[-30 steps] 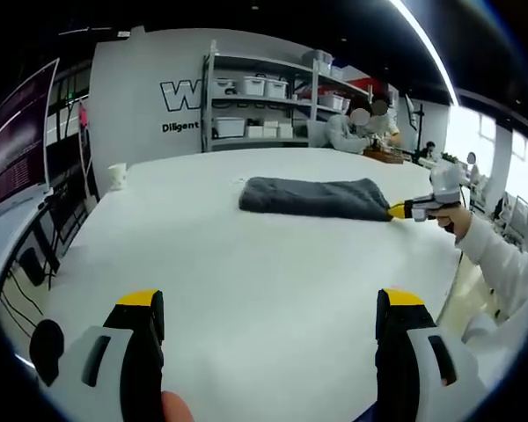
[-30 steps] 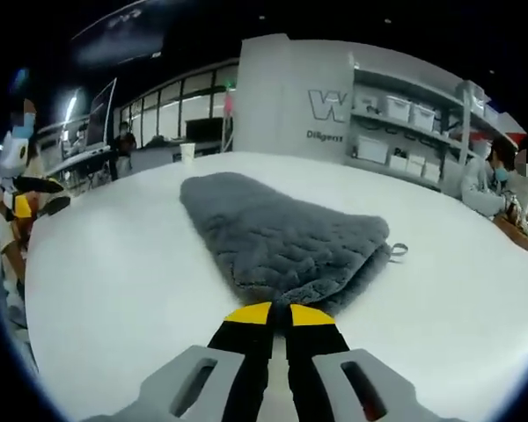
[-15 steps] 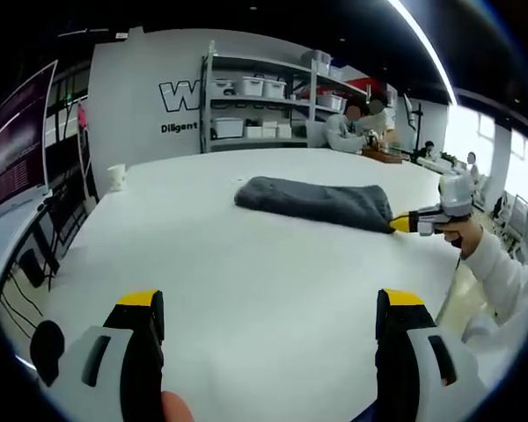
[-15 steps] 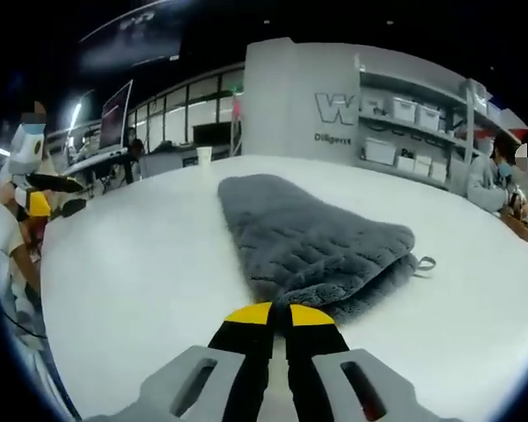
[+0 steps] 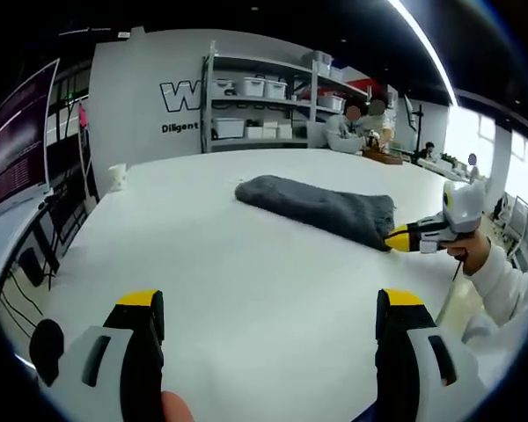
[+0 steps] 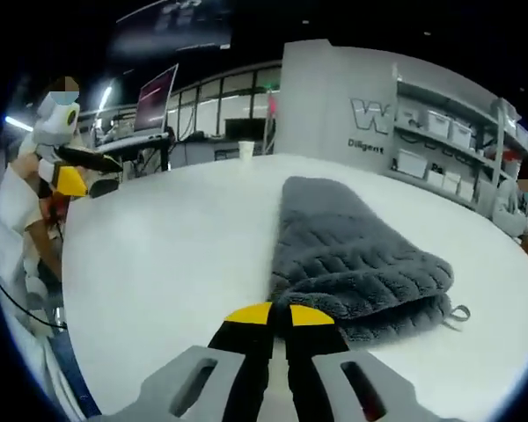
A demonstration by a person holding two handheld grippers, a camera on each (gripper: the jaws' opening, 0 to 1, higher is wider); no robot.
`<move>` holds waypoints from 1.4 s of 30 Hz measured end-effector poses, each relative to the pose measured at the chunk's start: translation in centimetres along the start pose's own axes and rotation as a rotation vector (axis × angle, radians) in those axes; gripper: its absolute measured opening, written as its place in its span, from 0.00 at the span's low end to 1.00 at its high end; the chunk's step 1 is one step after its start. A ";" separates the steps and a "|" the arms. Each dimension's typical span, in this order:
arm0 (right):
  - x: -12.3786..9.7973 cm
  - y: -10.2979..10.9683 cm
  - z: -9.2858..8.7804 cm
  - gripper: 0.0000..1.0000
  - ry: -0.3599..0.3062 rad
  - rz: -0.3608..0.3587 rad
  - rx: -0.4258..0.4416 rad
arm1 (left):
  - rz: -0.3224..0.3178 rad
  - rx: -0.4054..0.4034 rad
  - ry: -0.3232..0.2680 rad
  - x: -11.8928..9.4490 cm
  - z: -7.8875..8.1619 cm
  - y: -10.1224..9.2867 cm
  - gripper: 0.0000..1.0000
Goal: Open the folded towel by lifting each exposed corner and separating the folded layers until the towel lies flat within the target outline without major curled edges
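A folded grey towel (image 5: 321,207) lies on the white table (image 5: 246,290), stretched slantwise toward the far side. In the right gripper view the towel (image 6: 352,255) fills the middle, thick and quilted, with a small hanging loop (image 6: 458,313) at its near right edge. My right gripper (image 6: 278,314) is shut on the towel's near corner, yellow tips pressed together; it comes into the left gripper view as the right gripper (image 5: 398,238) at the towel's end. My left gripper (image 5: 273,316) stands open low over bare table, well short of the towel.
A white cup (image 5: 117,176) stands near the table's far left edge. Shelves with white bins (image 5: 264,105) line the back wall. People sit at a far table (image 5: 361,123). A monitor and cables (image 5: 22,229) sit left of the table.
The right gripper has dragged the towel's corner toward the near table edge, swinging the towel from crosswise to slanted. The left gripper has stayed put.
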State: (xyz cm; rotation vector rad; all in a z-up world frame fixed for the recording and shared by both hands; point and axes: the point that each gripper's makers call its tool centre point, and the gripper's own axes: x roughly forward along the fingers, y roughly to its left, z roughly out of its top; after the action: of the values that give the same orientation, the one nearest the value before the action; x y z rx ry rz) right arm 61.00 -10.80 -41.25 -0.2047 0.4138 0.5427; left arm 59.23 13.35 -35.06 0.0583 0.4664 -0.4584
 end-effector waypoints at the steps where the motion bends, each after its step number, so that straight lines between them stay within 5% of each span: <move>1: 0.2 0.4 0.1 0.00 0.000 0.008 -0.004 | 0.001 -0.001 0.000 0.0 0.0 0.1 1.00; 27: 5.3 7.4 3.2 0.00 -0.007 0.040 -0.133 | 0.006 -0.017 0.008 0.1 -0.4 0.6 1.00; 42: 6.1 9.1 3.7 0.00 -0.004 0.021 -0.092 | -0.002 -0.018 0.016 0.4 -0.6 0.5 1.00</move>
State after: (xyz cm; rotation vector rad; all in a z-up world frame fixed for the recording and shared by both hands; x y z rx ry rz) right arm 62.05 0.74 -41.34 -0.2879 0.3877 0.5834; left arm 59.53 13.68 -35.84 0.0445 0.4859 -0.4561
